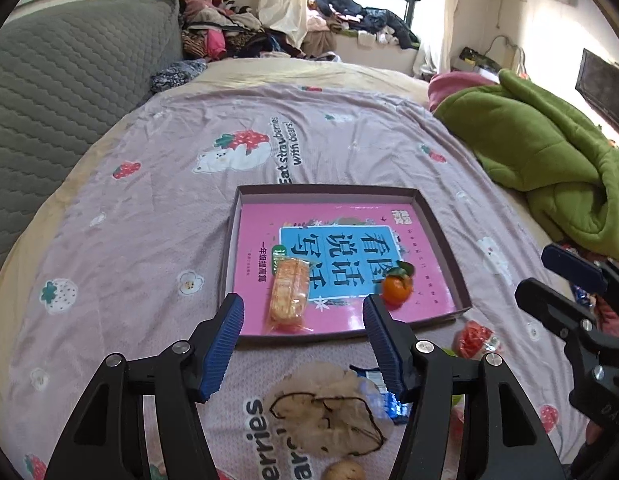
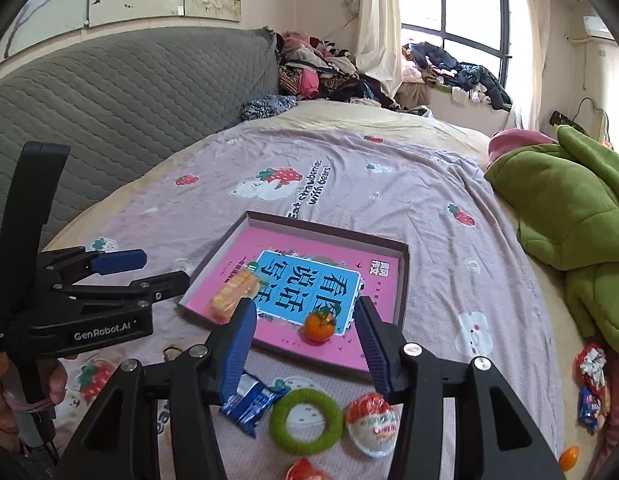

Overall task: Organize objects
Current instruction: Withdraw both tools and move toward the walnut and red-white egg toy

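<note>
**A:** Tray (image 1: 445,240) status: it's set mid-bed on the strawberry bedspread (image 1: 157,240), with a pink workbook (image 1: 261,240) laid flat inside. Two things are already parked on it, a wrapped biscuit pack (image 1: 288,294) by the tray's near-left edge and a small orange (image 1: 396,289) towards the near-right corner.

**B:** And the grippers?

**A:** Both are held above the bed, jaws apart, nothing between the pads. The left gripper (image 1: 303,344) is pointed at the near edge of the tray; the right gripper (image 2: 305,348) is angled down the same way.

**B:** So a between-picks moment, it's guessed. What's left?

**A:** Plenty, strewn just short of the tray's near edge: a blue snack packet (image 2: 251,402), a green fuzzy ring (image 2: 305,420), a red-and-white wrapped sweet (image 2: 372,426), a beige pouch (image 1: 329,408) with a walnut (image 1: 343,471) below it. More wrapped sweets (image 2: 591,386) are seen off by the bed's right edge.

**B:** Next move?

**A:** Probably one loose item gets picked. A gripper needs lowering over it, then it's carried to a bare patch of the tray. The ring looks easiest to pinch; the crinkly packet may slip.
</note>
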Demonstrator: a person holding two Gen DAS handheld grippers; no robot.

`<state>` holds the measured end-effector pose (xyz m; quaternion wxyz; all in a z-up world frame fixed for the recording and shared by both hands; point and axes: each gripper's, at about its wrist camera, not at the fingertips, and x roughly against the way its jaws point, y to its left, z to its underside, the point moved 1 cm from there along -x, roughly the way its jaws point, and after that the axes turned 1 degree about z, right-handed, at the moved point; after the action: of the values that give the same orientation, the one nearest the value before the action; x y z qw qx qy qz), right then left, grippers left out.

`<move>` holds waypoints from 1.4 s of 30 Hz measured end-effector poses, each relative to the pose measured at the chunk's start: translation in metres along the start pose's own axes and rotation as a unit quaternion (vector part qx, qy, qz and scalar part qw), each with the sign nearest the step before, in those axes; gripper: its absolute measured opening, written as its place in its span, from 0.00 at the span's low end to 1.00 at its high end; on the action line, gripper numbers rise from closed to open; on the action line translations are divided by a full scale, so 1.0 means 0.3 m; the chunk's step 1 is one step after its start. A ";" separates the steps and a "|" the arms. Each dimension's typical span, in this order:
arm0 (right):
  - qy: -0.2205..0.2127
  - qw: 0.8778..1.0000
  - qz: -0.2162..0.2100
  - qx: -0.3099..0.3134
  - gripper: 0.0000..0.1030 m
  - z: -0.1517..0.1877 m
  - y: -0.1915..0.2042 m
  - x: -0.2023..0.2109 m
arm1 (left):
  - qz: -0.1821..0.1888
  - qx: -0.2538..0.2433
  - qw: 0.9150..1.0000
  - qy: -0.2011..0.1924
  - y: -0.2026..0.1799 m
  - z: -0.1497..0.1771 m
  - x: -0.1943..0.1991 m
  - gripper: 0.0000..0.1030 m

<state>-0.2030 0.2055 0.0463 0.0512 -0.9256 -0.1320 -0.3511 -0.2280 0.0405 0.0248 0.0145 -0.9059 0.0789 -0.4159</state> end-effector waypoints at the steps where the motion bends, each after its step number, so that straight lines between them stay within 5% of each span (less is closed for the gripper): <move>1: -0.002 1.000 0.000 0.000 0.50 0.005 0.003 0.011 | -0.001 0.001 1.000 -0.001 -0.002 0.006 0.010 0.62; 23: -0.037 0.999 -0.021 0.004 0.51 0.156 0.048 0.203 | -0.012 -0.007 1.000 -0.015 -0.086 0.139 0.197 0.62; 42: -0.022 1.000 -0.021 -0.006 0.51 0.321 -0.006 0.229 | -0.009 -0.003 1.000 0.019 -0.108 0.342 0.144 0.62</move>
<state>-0.0927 0.2396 0.0198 0.0357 -0.9304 -0.1500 -0.3324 -0.1184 0.0618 -0.0068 0.0068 -0.8986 0.0722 -0.4328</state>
